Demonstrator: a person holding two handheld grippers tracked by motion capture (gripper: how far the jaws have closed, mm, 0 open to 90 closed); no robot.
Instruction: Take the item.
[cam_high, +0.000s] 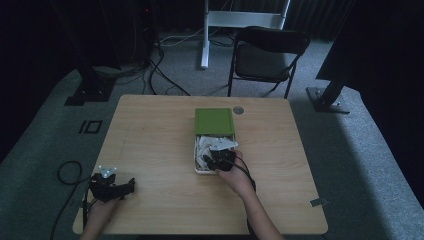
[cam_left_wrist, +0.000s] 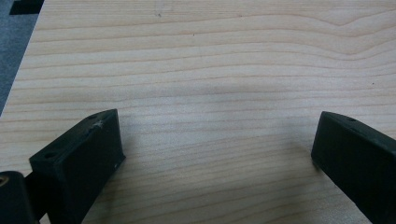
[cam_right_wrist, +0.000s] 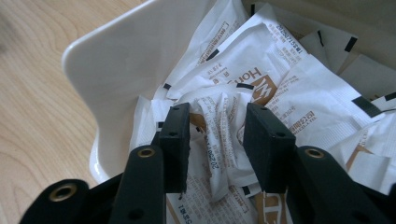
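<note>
**Right gripper pinching a packet in the box**

Your right gripper (cam_right_wrist: 215, 135) is down inside the white box (cam_right_wrist: 116, 60), at the box's near end. Its jaws have closed to a narrow gap with a crumpled white packet (cam_right_wrist: 218, 140) squeezed between them; the packet bunches up and stands on edge between the pads. More packets (cam_right_wrist: 280, 88) lie loose around it, white with brown and black print, piled against the box's curved wall.

From above, the box (cam_high: 198, 168) sits near the middle of the table (cam_high: 150, 130), a little toward the far edge, with its long side running away from you. Its green lid (cam_high: 214, 121) covers the far half, leaving the near half open, and your right gripper (cam_high: 220, 161) reaches into that open half.

Your left gripper (cam_high: 112, 187) rests low by the table's near left corner, well apart from the box. Its jaws stand wide open with nothing but bare wood (cam_left_wrist: 210, 93) between them.
</note>
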